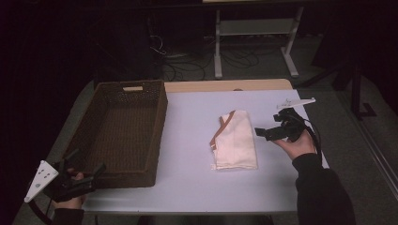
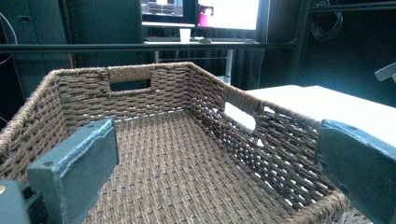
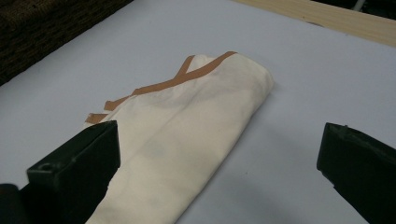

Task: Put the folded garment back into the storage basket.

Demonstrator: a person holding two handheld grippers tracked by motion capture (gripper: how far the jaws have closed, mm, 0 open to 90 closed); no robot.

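Note:
A cream cloth (image 1: 234, 140) with brown trim lies folded on the white table (image 1: 187, 187), right of centre. My right gripper (image 1: 268, 125) hovers just right of it, open and pointing left at it. In the right gripper view the cloth (image 3: 187, 126) lies between and ahead of the spread jaws of the right gripper (image 3: 219, 172), which hold nothing. A dark woven basket (image 1: 162, 122) with nothing in it stands at the table's left. My left gripper (image 1: 87, 165) sits at the basket's near left corner, open. In the left gripper view, the left gripper (image 2: 215, 177) looks into the basket (image 2: 187, 154).
A wooden strip (image 1: 225, 86) runs along the table's far edge. Beyond it on the floor are a white table frame (image 1: 253, 28) and loose cables (image 1: 187, 65). Lit monitors (image 2: 224, 11) stand far behind the basket. A corner of the basket (image 3: 42, 32) borders the cloth's far side.

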